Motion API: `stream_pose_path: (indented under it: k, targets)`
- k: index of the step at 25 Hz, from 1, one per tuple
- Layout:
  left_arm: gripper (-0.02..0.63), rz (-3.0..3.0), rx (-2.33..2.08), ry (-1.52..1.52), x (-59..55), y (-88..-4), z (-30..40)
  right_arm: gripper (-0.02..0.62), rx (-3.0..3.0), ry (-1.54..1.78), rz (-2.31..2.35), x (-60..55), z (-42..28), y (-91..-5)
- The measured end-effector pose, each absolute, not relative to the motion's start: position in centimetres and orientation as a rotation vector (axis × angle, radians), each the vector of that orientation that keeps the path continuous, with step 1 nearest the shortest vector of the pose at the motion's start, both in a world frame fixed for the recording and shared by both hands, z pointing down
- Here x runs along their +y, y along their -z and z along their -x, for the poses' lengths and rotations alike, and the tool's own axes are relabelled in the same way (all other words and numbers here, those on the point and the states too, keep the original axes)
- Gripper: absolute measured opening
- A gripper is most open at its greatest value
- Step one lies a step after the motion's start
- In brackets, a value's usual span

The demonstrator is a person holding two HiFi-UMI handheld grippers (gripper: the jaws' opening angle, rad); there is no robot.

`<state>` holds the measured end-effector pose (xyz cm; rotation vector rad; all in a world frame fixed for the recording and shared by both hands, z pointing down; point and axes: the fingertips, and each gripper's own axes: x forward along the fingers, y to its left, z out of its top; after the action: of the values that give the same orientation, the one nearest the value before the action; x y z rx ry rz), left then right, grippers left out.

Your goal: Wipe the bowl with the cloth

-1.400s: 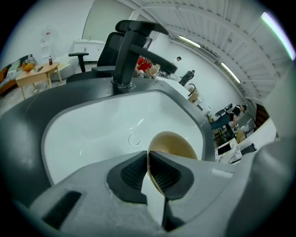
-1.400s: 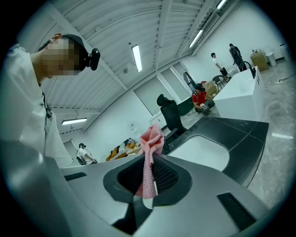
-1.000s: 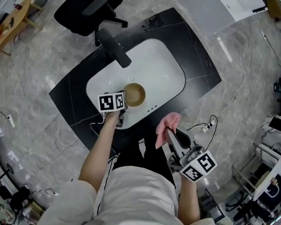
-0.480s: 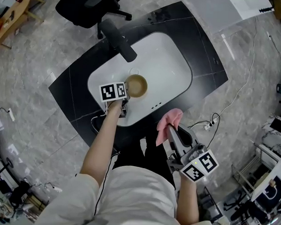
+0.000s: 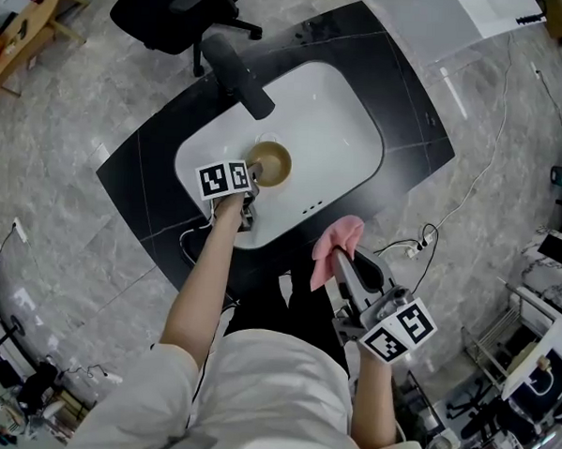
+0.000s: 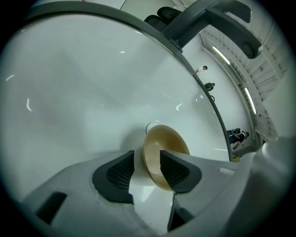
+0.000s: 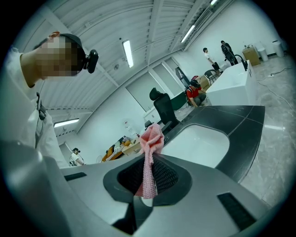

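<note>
A tan bowl [image 5: 270, 162] rests in the white sink [image 5: 333, 128] beside the drain. My left gripper [image 5: 254, 174] reaches down to its near rim. In the left gripper view the bowl [image 6: 170, 142] has its rim between the jaws of the left gripper [image 6: 147, 156], one jaw inside and one outside. Those jaws have just been opening and stand apart from the rim, so the gripper is open. My right gripper [image 5: 336, 261] hovers in front of the counter, shut on a pink cloth [image 5: 341, 239]. The cloth [image 7: 151, 138] sticks up from the right gripper [image 7: 148, 163].
A dark faucet [image 5: 237, 76] reaches over the sink's far left side. The sink is set in a black counter [image 5: 408, 122]. An office chair [image 5: 175, 7] stands beyond it. Cables [image 5: 470, 196] lie on the floor at the right. People stand far off in the room.
The left gripper has carried the bowl lower into the basin, toward the drain, and its jaws have parted from the rim. The right gripper and cloth have kept their place.
</note>
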<state>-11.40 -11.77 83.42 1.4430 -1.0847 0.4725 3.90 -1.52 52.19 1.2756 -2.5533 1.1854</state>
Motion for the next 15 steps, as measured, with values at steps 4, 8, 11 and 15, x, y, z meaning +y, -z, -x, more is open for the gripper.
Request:
stream_pose_path:
  k: [4,8,11,15]
  targets:
    - [0.17,-1.458,-1.096,-0.497,-11.8,-83.3,11.5,0.029,-2.55,-1.182,-1.287,-1.3,-3.9,-52.1]
    - [0.17,-1.469,-1.104,-0.496,-12.1,-83.0,11.6,0.029,-2.552,-1.172,-1.298,-1.2,-4.0,-52.1]
    - [0.17,-1.479,-1.106,-0.492,-12.1,-82.6,11.8,0.029,-2.553,-1.165,-1.31,-1.3,-4.1,-51.9]
    - [0.17,-1.501,-1.123,-0.488,-12.5,-81.4,12.3,0.029,-2.569,-1.144,-1.321,-1.5,-4.1,-51.2]
